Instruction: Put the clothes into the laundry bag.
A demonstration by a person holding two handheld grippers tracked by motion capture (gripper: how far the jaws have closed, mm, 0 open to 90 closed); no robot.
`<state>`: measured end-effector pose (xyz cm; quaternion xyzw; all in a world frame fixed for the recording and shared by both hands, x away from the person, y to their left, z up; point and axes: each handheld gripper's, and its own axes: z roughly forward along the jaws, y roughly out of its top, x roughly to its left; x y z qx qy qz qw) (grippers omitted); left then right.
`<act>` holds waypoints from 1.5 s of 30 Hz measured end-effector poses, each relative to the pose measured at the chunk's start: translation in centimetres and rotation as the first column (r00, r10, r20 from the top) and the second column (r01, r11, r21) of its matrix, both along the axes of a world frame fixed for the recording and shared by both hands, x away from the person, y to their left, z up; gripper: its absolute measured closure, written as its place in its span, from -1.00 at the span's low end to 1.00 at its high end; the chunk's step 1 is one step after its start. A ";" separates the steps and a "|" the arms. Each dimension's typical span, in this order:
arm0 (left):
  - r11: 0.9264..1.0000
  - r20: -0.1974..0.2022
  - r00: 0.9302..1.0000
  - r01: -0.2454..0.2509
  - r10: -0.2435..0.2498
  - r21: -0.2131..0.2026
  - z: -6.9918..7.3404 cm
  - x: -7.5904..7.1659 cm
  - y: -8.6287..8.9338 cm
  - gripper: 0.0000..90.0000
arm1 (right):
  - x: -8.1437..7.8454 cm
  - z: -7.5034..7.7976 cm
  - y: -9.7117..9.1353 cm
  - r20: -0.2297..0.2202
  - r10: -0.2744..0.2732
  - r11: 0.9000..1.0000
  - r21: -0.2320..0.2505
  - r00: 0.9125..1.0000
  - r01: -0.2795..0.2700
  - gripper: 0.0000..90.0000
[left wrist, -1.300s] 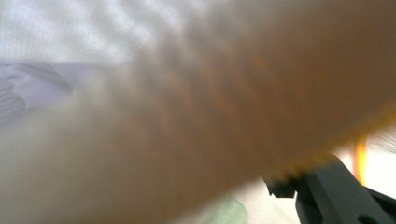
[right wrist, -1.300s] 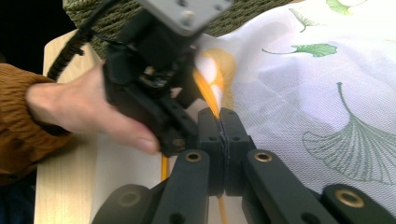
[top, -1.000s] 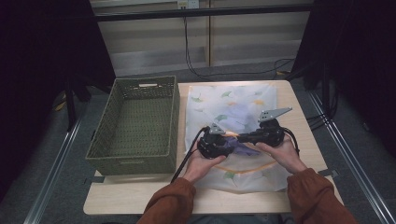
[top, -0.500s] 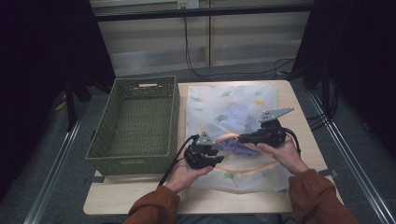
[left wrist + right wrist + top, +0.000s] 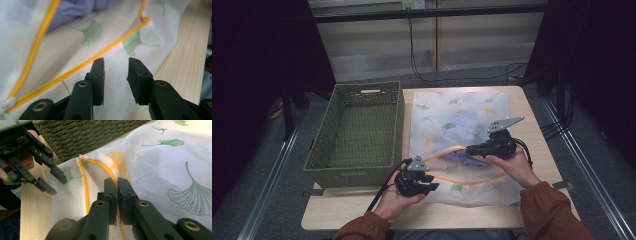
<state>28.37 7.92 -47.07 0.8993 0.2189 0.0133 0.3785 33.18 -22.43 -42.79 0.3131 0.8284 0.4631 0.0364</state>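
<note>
A pale wooden table (image 5: 542, 150) stands in a dim room, with grey panelled wall behind it, black cables hanging down that wall, and metal rails running along the floor on either side. On the left part of the tabletop sits an olive-green woven rectangular basket (image 5: 357, 132). Beside it, touching its right wall, lies a white mesh laundry bag printed with green and yellow ginkgo leaves (image 5: 462, 107), flat on the wood, with something lilac and soft bunched inside it (image 5: 467, 125). An orange zip (image 5: 472, 180) curves across the near half of the bag and stands parted into two lines.

The person's forearms, in rust-coloured sleeves, come in from the near edge. The left gripper (image 5: 424, 187) is held low at the bag's near left corner, close to the basket's front corner, pointing across toward the bag. Its jaws have just been closing, yet they stand apart with only the mesh below them and nothing pinched. The right gripper (image 5: 469, 149) sits further in over the bag, angled leftward; its jaws are pressed together on the upper orange zip edge.

The mesh is fine and semi-sheer, the basket coarse and ribbed, the gripper pads matte black.
</note>
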 end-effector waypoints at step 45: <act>0.996 0.001 0.998 -0.070 0.070 0.059 -2.0 -0.2 -1.6 0.64 | -1.8 -5.2 1.3 -0.172 0.098 0.967 -0.215 0.980 -0.135 0.92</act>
